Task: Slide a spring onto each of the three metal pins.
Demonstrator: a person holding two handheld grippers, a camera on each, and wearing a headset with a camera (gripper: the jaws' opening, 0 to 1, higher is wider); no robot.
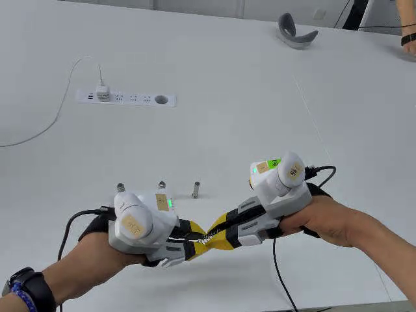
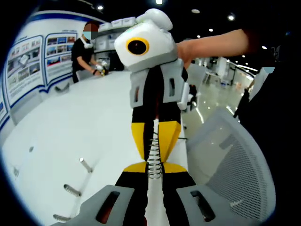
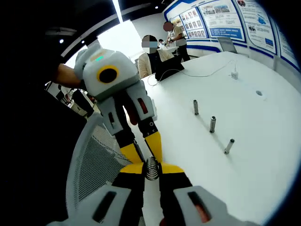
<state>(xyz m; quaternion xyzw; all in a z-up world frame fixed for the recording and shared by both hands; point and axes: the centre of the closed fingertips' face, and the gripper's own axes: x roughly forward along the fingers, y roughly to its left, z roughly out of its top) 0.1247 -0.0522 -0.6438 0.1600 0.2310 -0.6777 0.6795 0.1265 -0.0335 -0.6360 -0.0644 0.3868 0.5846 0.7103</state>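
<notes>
Pinching one spring (image 2: pixel 154 155) between them, my left hand-held gripper (image 1: pixel 190 247) and right hand-held gripper (image 1: pixel 222 236) meet tip to tip over the near part of the table (image 1: pixel 247 97). Each pair of jaws is pressed onto its end of the coil. Beyond them, upright in a row on the table, stand the left pin (image 1: pixel 120 188) and the middle pin (image 1: pixel 162 185), both already wearing springs — and the right pin (image 1: pixel 195 190), nearest my right hand-held gripper, bare.
</notes>
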